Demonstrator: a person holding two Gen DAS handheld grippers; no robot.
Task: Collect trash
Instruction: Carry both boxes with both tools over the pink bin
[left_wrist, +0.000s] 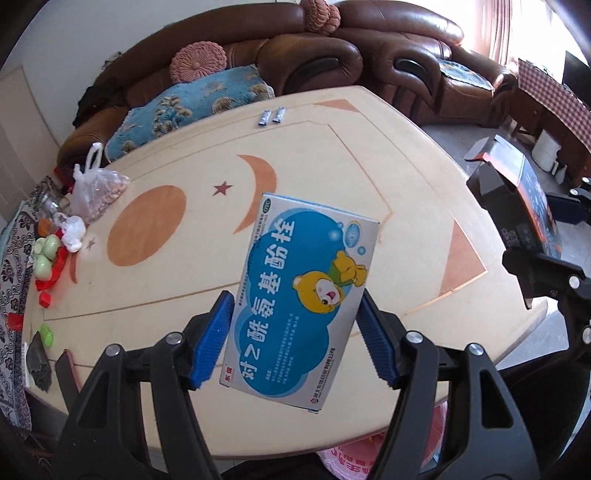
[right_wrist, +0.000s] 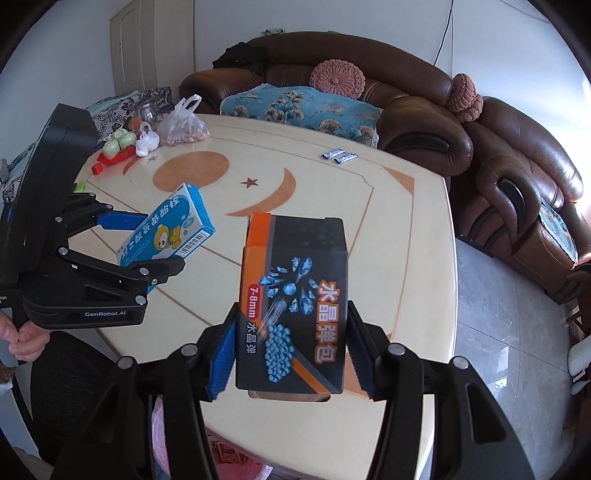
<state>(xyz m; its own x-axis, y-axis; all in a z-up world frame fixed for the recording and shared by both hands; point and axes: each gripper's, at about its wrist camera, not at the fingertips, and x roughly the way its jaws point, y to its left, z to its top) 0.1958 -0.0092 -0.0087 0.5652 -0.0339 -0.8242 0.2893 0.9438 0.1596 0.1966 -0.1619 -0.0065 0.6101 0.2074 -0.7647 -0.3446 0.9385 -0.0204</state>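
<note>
Currently both hand-held grippers are loaded and clear of the cream surface (left_wrist: 177, 295). Left wrist view: left hand-held gripper (left_wrist: 295, 339) partly closed, blue pads clamped on the long edges of a blue medicine box (left_wrist: 299, 295) with a bear print, held above the surface. Only this view shows a pink bag (left_wrist: 354, 469) below the near edge. Right wrist view: right hand-held gripper (right_wrist: 291, 350) partly closed on a black-and-orange box (right_wrist: 295, 306), also aloft; it alone shows a hand (right_wrist: 22, 339) on the left unit's grip and the medicine box's barcode side. Held boxes block the middle of the surface in each view. Remaining on the surface: two small silver-blue sachets (left_wrist: 272, 116) at the far edge, one bag of nuts (left_wrist: 98, 192), one white crumpled bag (left_wrist: 72, 232), red and green oddments at the left end.
</note>
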